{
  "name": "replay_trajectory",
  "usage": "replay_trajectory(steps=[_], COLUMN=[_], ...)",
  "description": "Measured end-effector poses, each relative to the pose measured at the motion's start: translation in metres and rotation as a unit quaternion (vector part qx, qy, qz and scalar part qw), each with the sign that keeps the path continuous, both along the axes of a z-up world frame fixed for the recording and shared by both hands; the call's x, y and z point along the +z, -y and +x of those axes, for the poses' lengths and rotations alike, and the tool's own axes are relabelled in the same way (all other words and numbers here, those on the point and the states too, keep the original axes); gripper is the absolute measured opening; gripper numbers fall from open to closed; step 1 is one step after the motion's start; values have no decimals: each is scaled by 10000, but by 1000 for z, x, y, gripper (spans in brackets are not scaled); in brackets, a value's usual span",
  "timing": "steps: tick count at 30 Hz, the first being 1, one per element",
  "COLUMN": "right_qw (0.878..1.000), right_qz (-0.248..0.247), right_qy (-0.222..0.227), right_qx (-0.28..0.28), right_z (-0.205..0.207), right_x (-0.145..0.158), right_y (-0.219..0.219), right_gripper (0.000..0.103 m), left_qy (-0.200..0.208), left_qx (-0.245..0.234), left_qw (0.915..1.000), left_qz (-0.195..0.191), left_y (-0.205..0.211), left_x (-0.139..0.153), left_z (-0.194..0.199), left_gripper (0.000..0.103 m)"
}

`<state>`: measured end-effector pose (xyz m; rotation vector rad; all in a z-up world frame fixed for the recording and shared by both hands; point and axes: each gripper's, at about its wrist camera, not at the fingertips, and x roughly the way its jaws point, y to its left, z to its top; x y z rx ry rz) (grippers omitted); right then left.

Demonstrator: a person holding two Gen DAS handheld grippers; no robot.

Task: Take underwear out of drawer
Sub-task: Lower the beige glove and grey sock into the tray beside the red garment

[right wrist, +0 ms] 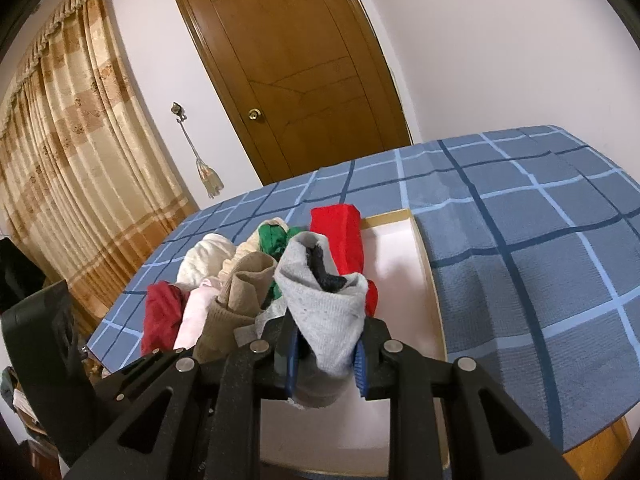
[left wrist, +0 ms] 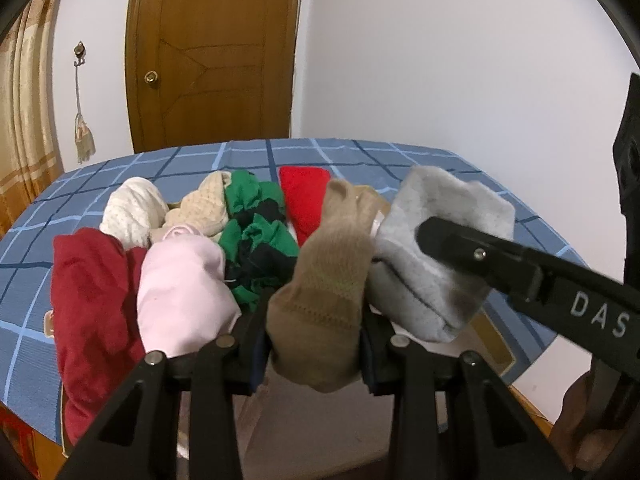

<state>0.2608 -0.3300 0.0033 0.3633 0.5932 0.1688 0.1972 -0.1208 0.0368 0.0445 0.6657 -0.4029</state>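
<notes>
My left gripper [left wrist: 316, 344] is shut on a tan knit garment [left wrist: 320, 300] and holds it above the open drawer. My right gripper [right wrist: 326, 352] is shut on a grey garment [right wrist: 328, 312], also raised; it shows in the left wrist view [left wrist: 436, 264] with one right gripper finger [left wrist: 480, 256] across it. The tan garment also shows in the right wrist view [right wrist: 240, 300]. The drawer [right wrist: 400, 280] has a white inside. It holds rolled clothes: dark red [left wrist: 92, 292], pink [left wrist: 180, 296], cream [left wrist: 134, 208], green and black [left wrist: 256, 232], bright red [left wrist: 304, 196].
A blue checked cloth [right wrist: 540, 260] covers the surface around the drawer. A wooden door [right wrist: 296, 80] and white wall stand behind. A gold curtain [right wrist: 72, 168] hangs at the left. The drawer's right part shows bare white bottom.
</notes>
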Motion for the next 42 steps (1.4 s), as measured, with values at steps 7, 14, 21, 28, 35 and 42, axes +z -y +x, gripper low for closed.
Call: replay_trajectory(steps=[7, 14, 21, 28, 35, 42], right_qw=[9998, 9991, 9990, 9988, 9985, 9980], right_qz=[92, 58, -104, -266, -143, 181], right_qy=[-189, -411, -427, -401, -520, -601], right_qx=[16, -9, -35, 2, 50, 73], right_z=[20, 37, 44, 45, 42, 35], right_x=[-13, -28, -35, -37, -44, -55], right_y=[-3, -8, -16, -22, -21, -19], right_gripper=[24, 24, 24, 24, 24, 25], left_qy=[-168, -272, -270, -271, -263, -161], left_qx=[171, 296, 338, 403, 437, 485], left_qw=[9997, 9988, 9983, 9969, 9963, 9948], left_qz=[75, 280, 398, 613, 686, 879], left_y=[0, 3, 8, 12, 13, 14], left_x=[-12, -21, -27, -33, -35, -34], left_z=[14, 22, 27, 27, 24, 20], left_gripper=[35, 35, 35, 35, 35, 39])
